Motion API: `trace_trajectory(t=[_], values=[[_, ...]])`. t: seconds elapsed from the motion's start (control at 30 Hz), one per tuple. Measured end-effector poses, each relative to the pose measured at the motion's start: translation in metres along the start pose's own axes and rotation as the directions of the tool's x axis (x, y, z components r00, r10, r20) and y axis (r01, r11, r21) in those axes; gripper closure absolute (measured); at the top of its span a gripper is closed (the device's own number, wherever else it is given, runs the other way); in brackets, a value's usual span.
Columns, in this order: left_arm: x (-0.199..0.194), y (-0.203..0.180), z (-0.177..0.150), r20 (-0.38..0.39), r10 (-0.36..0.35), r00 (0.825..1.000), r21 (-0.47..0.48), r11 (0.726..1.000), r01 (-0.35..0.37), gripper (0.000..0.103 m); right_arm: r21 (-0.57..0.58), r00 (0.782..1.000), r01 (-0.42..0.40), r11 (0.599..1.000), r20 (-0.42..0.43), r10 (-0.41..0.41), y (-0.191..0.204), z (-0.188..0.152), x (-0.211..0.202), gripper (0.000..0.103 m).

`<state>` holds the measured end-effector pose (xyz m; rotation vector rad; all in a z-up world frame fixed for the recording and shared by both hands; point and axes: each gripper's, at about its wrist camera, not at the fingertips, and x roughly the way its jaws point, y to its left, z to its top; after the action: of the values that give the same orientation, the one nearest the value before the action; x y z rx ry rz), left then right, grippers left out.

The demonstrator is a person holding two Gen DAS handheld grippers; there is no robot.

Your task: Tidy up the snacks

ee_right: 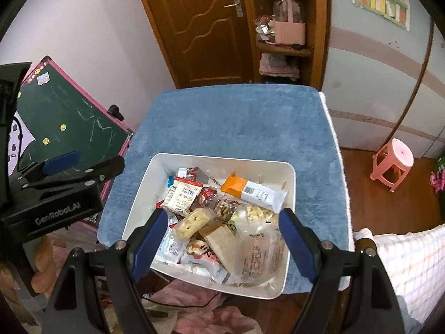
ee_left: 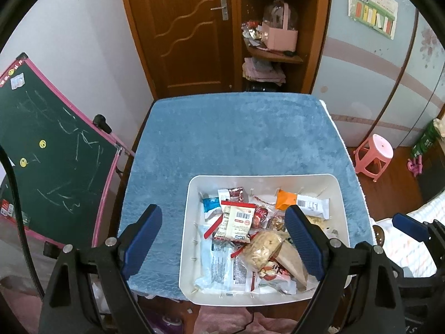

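Both claws hang spread and empty above the white bin (ee_left: 185, 222): the left gripper (ee_left: 222, 236) over its left rim, the right gripper (ee_right: 224, 239) over its near half. Snack packets (ee_right: 222, 217) fill the bin, an orange-and-white bar (ee_right: 253, 190) lying toward its far side. Under the bin lies a blue towel (ee_left: 236, 136); a green chalkboard (ee_left: 52, 153) leans to the bin's left.
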<state>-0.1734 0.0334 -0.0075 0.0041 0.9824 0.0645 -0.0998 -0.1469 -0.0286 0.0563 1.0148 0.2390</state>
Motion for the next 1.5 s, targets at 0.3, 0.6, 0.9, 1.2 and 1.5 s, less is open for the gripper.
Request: trace_trajectory(t=[0.3, 0.6, 0.9, 1.2, 1.5], values=[[-0.023, -0.005, 0.003, 0.019, -0.048, 0.999, 0.036, 0.998, 0.047, 0.014, 0.033, 0.998, 0.029, 0.999, 0.054, -0.031, 0.004, 0.006, -0.026, 0.020], [-0.035, 0.000, 0.005, 0.028, -0.070, 0.997, 0.037, 0.997, 0.069, 0.013, 0.048, 0.995, 0.047, 0.998, 0.086, -0.051, 0.017, 0.007, -0.041, 0.020], [-0.033, 0.004, -0.001, 0.007, -0.098, 0.995, 0.024, 0.995, 0.098, 0.013, 0.118, 0.991, 0.068, 0.991, 0.108, -0.080, 0.011, 0.005, -0.048, 0.020], [-0.026, 0.011, -0.001, -0.012, -0.084, 0.996, -0.002, 0.996, 0.084, 0.013, 0.103, 0.988, 0.105, 0.989, 0.105, -0.115, 0.023, 0.008, -0.044, 0.020], [-0.018, 0.014, 0.000, -0.037, -0.065, 0.997, 0.004, 0.998, 0.065, 0.013, 0.082, 0.988, 0.114, 0.990, 0.095, -0.121, 0.032, 0.016, -0.039, 0.020]])
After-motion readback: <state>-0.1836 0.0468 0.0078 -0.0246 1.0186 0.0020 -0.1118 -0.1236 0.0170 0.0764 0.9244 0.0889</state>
